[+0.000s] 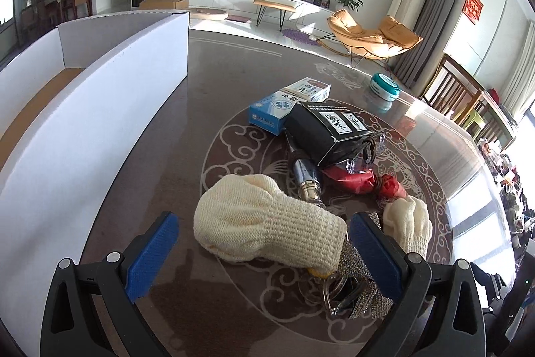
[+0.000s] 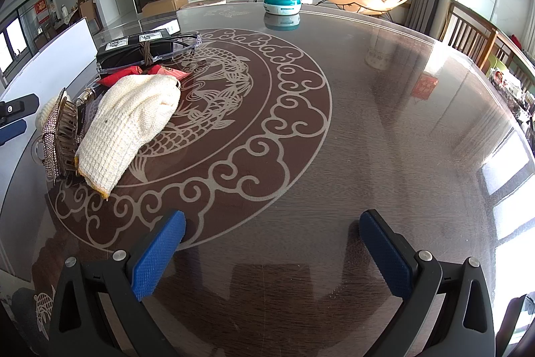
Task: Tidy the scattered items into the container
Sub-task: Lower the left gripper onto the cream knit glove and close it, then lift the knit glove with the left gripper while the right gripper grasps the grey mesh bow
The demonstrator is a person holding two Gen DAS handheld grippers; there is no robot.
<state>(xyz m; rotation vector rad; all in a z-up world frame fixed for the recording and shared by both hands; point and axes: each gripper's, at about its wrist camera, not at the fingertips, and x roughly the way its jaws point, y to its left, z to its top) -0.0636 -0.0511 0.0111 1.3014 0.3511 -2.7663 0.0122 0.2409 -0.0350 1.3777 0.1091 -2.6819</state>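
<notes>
A cream knitted glove (image 1: 264, 223) lies between the blue pads of my open left gripper (image 1: 264, 240), over a rhinestone hair clip (image 1: 357, 270) and key rings. A second cream glove (image 1: 406, 223) lies to its right. Beyond them are a metal plug (image 1: 306, 178), red packets (image 1: 354, 179), a black box (image 1: 329, 129), clear glasses and two blue-white boxes (image 1: 277, 109). The white cardboard box (image 1: 110, 82) stands open at the left. My right gripper (image 2: 272, 246) is open over bare table, with the cream glove (image 2: 133, 119) and pile at its far left.
A teal-lidded round tin (image 1: 384, 87) sits alone at the far side of the round glass table (image 2: 367, 109). Wooden chairs (image 2: 468, 29) stand at the right edge. A TV, plants and an orange lounge chair fill the room behind.
</notes>
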